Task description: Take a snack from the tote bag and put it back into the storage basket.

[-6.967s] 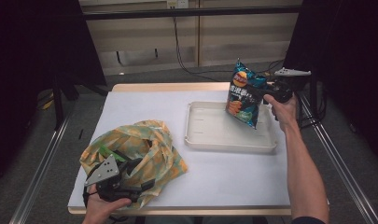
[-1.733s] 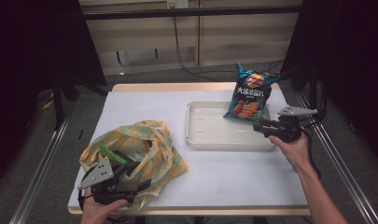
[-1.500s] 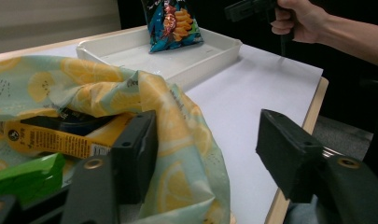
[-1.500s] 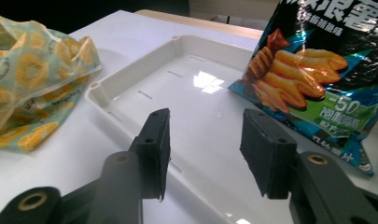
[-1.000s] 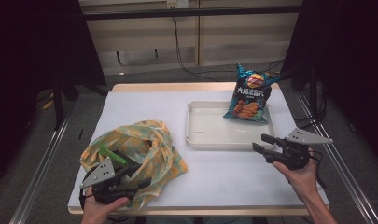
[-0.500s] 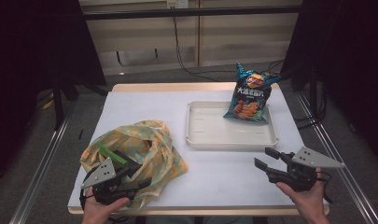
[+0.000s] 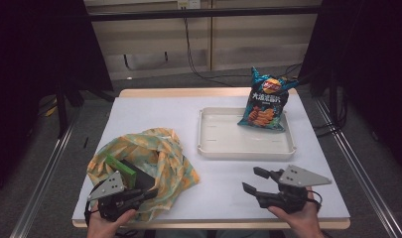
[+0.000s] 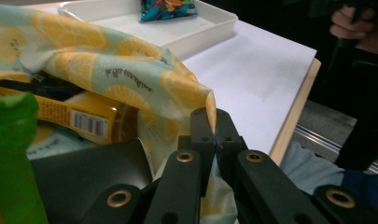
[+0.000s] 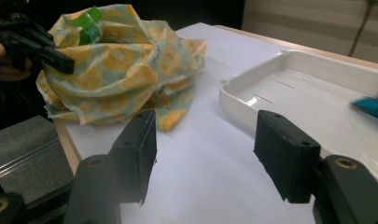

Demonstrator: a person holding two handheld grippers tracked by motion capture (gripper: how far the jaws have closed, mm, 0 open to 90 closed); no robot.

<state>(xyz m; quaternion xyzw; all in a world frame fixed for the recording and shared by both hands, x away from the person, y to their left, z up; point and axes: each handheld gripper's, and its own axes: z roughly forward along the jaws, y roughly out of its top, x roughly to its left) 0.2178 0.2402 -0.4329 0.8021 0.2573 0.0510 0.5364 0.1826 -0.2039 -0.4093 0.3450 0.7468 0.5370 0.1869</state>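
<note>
The left gripper [image 8: 213,135] has just clamped shut on the bag's [image 7: 154,148] edge at the desk's [image 7: 164,111] near left corner. The right gripper [image 7: 254,181], jaws apart and empty after opening further, hovers near the tray [image 7: 223,148] holding the chips [image 7: 265,99].

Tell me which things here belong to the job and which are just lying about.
In the job: lemon-print bag, pinched by the left gripper; chip packet; white tray; right gripper, open; green box.
Lying about: cables.
</note>
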